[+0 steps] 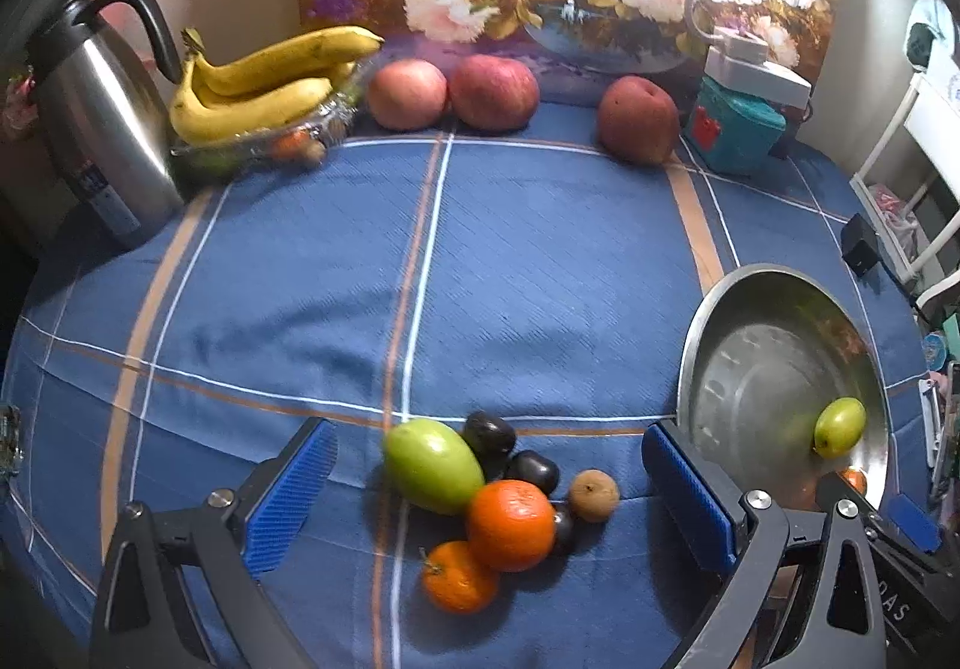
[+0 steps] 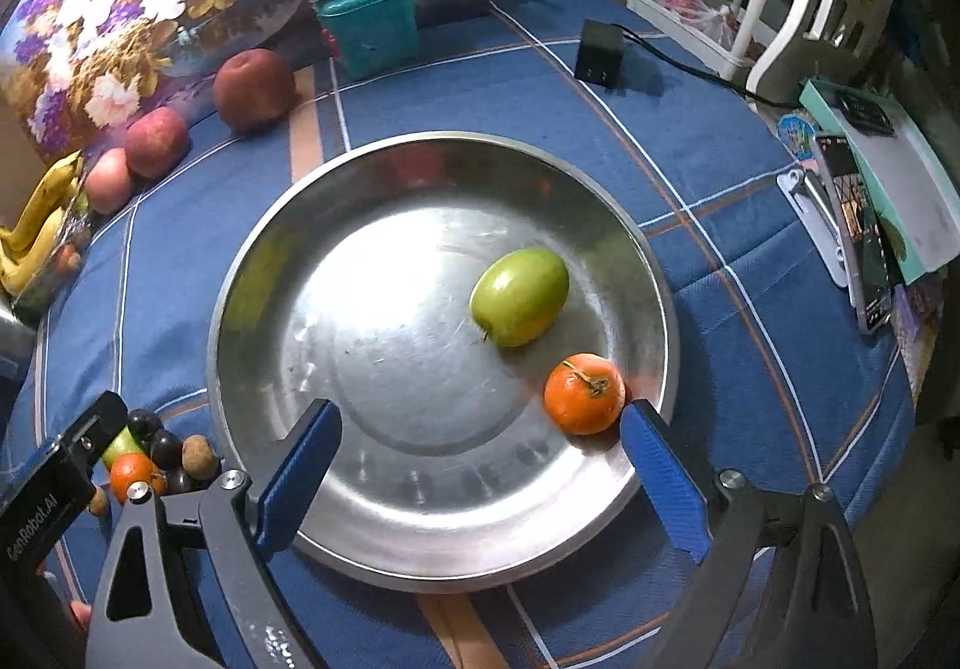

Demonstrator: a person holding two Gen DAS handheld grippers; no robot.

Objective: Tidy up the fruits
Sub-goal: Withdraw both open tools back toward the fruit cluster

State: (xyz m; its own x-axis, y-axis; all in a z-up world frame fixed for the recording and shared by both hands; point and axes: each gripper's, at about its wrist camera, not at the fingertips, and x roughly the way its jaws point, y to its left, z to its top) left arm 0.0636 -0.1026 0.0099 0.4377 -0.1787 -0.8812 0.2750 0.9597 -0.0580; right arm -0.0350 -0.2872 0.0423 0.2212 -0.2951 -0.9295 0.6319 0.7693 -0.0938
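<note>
Jaws of the left gripper (image 1: 489,495) spread wide, empty, bracketing a fruit cluster on the blue checked tablecloth (image 1: 540,249): a green fruit (image 1: 432,466), two oranges (image 1: 510,525) (image 1: 459,576), dark plums (image 1: 489,434) and a small brown fruit (image 1: 594,495), most touching one another. Jaws of the right gripper (image 2: 477,465) likewise spread and empty, above the near rim of the steel dish (image 2: 372,345). Inside the dish, a second green fruit (image 2: 519,297) lies near an orange (image 2: 583,393) that sits just beside the right-hand finger. Along the far edge: bananas (image 1: 264,81), three apples (image 1: 493,92), a kettle (image 1: 96,117) and a teal box (image 1: 735,129).
</note>
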